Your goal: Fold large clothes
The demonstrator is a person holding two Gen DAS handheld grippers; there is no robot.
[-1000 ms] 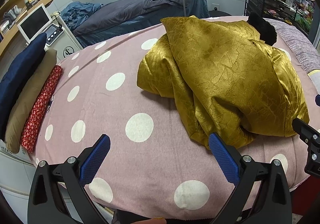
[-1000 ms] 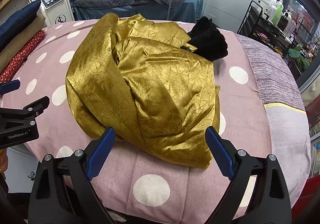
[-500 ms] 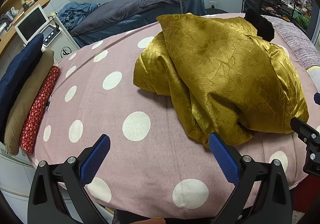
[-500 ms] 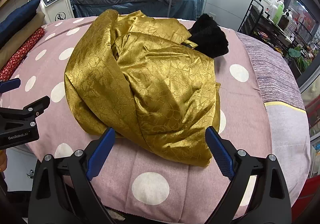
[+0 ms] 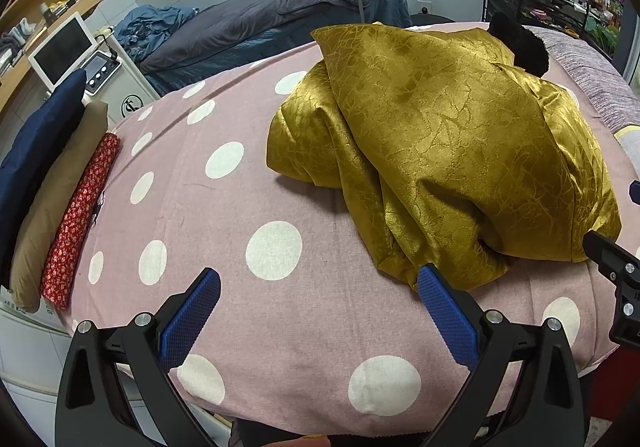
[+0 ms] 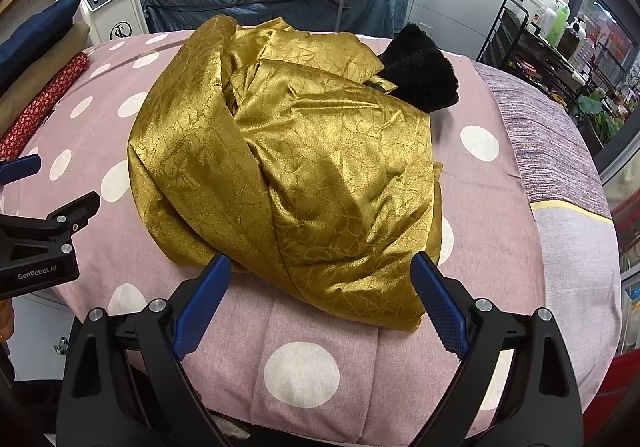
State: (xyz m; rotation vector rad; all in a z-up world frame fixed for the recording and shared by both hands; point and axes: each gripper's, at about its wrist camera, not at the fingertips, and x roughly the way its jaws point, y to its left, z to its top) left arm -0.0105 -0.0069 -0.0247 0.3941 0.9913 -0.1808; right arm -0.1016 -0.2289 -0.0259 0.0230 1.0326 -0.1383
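A crumpled gold satin garment [image 5: 440,151] lies heaped on a pink bed with white dots [image 5: 240,215]; it also shows in the right wrist view [image 6: 304,175]. A black furry collar [image 6: 420,75] sticks out at its far end. My left gripper [image 5: 318,303] is open and empty, above the bed's near edge, left of the garment's near hem. My right gripper [image 6: 320,287] is open and empty, its blue pads either side of the garment's near hem, not touching it.
Folded navy, tan and red fabrics [image 5: 80,203] lie along the bed's left edge. A white machine with a screen [image 5: 64,47] stands behind them. A second bed with grey covers [image 5: 280,19] is at the back. A wire shelf of bottles [image 6: 552,23] stands at the right.
Both grippers have crept slightly forward toward the garment. Both stay open and the garment has not moved.
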